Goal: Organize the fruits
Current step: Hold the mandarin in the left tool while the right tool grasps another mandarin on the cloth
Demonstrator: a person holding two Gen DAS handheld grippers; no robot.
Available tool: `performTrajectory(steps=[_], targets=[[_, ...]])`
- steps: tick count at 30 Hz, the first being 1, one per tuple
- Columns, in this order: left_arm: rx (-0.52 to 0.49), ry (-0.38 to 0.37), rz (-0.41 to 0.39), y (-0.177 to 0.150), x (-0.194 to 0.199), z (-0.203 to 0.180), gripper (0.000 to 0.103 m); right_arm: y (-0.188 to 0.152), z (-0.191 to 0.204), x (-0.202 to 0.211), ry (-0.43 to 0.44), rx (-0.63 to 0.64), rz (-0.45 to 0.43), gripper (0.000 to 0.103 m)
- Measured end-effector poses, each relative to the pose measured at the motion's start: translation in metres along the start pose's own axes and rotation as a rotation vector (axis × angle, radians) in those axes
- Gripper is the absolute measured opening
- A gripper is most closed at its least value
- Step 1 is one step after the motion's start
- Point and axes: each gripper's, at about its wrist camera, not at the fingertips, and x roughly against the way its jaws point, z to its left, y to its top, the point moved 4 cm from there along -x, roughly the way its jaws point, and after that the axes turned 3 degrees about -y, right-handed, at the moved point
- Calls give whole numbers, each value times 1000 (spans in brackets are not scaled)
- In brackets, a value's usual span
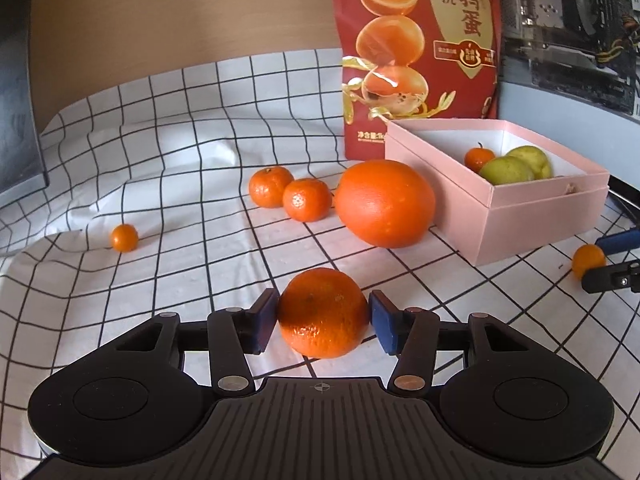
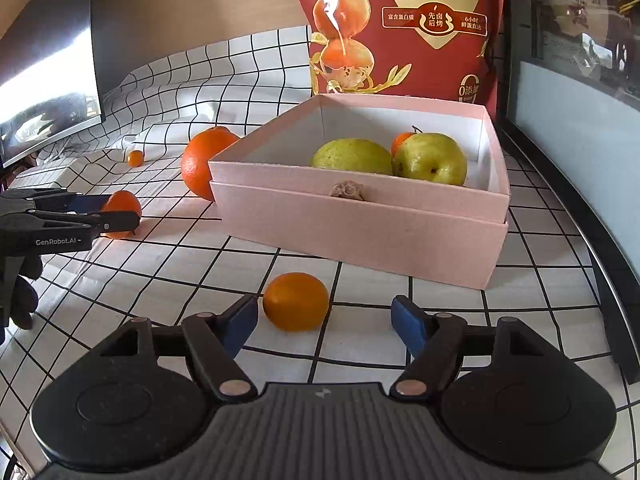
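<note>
My left gripper [image 1: 323,306] is open around a mandarin [image 1: 323,320] that rests on the checked cloth; the blue pads stand right at its sides. My right gripper [image 2: 325,310] is open, and a small orange fruit [image 2: 296,302] lies just ahead between its fingers, nearer the left one. Beyond it stands the pink box [image 2: 360,232] holding two green pears [image 2: 352,156] and a little mandarin [image 2: 401,142]. A large orange [image 1: 384,204] sits beside the box's left wall, with two mandarins [image 1: 307,199] and a tiny orange fruit [image 1: 125,237] further left.
A tall red snack bag [image 1: 416,40] stands behind the box. A dark monitor [image 2: 48,92] is at the left, and a dark panel [image 2: 580,80] and the table's curved edge [image 2: 600,264] are at the right. A gloved hand [image 2: 20,292] holds the left gripper.
</note>
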Motion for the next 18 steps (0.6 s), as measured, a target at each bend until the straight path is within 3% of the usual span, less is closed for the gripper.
performTrajectory(steps=[6,12,18], targets=[[48,-13,2,1,2,0,55,0,-2,0,-2,-7,0,75],[126,-200,-44,5,22,-42,55,0,-2,0,2,-7,3,78],[183,-271,-27,-3,20,-96,55,0,0,-1,3,4,9,80]])
